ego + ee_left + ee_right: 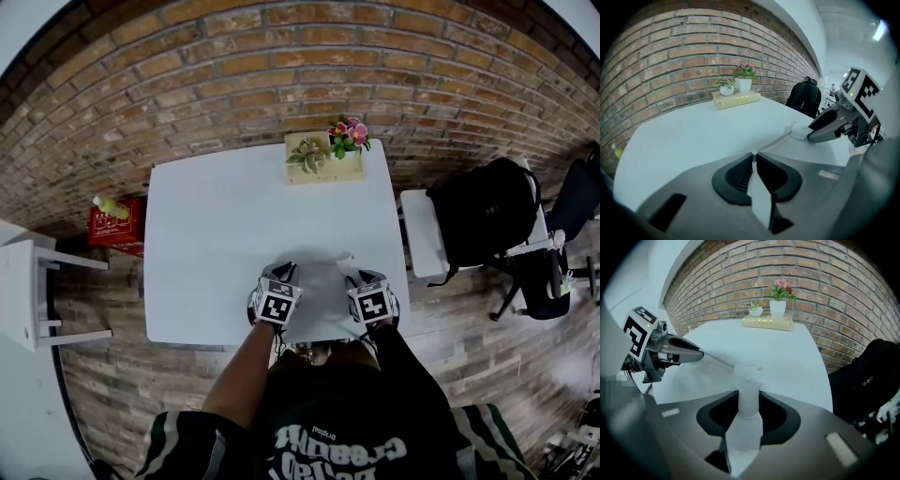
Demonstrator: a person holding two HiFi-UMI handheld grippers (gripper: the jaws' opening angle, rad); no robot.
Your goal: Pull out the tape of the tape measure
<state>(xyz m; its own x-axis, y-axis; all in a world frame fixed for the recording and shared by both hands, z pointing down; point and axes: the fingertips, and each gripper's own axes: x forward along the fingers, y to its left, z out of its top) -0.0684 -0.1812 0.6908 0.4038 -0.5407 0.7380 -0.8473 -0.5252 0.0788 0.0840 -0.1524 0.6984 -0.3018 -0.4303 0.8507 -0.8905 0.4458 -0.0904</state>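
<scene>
On the white tabletop (216,234), near its 6 o'clock edge in the head view, the tape measure's white case (748,380) was clamped in the right claw (749,399). The tape (776,142) was pinched at its tip by the nearly closed left claw (753,158). Its long axis was laid from 3 to 9 o'clock, so the coming pull toward 9 o'clock was judged to fall to the left claw.

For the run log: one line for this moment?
left gripper: shut on tape | right gripper: shut on tape measure | tape: short length out over table
</scene>
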